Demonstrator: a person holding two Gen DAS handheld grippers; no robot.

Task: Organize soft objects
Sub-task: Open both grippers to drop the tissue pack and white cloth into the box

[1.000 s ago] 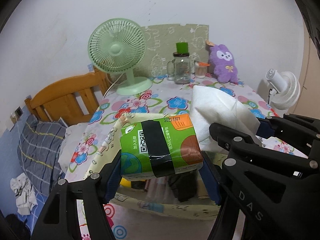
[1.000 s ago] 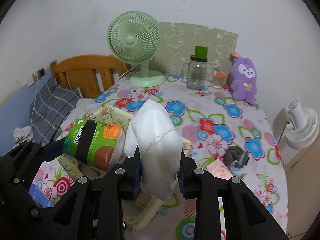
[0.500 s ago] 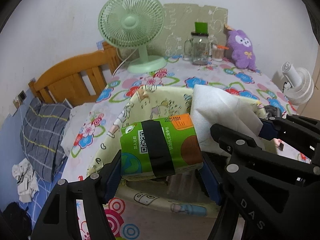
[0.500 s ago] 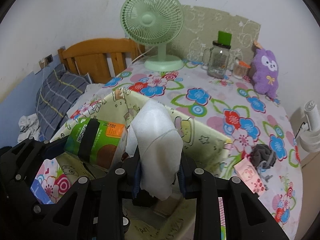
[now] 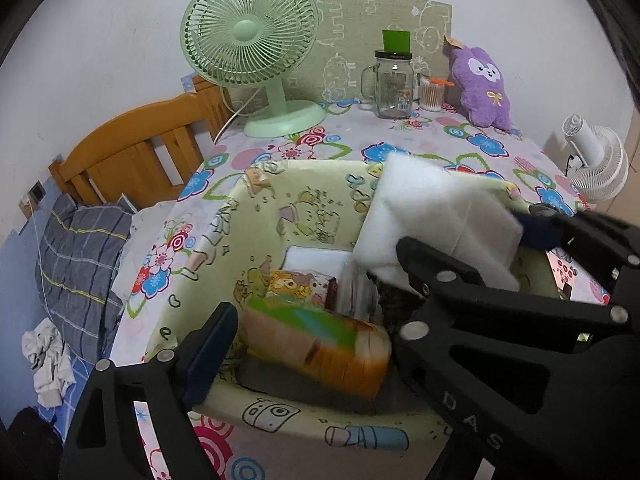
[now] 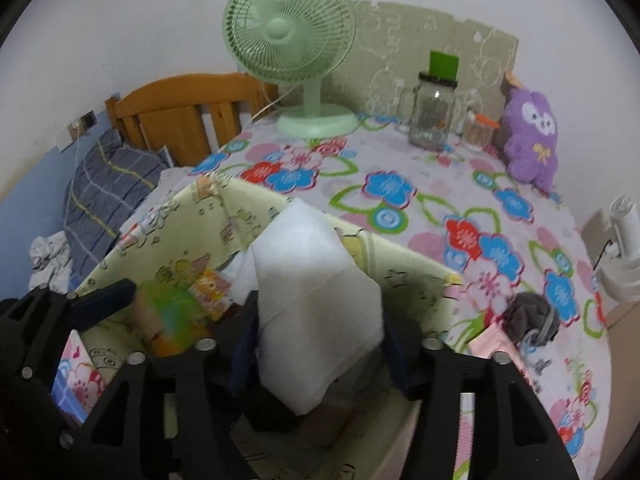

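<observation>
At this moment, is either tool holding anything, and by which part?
Nothing is firmly held. Both tools' jaws are opening: the green and orange soft pack drops free of the left tool; the white folded cloth stands loose inside the right tool.

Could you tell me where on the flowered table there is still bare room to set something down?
Bare cloth lies between the green fan, the glass jar and the yellow fabric bin. The bin is crowded; a grey bundle and pink packet fill its right side.

Soft indoor light; fisheye-warped edges, some motion blur.
</observation>
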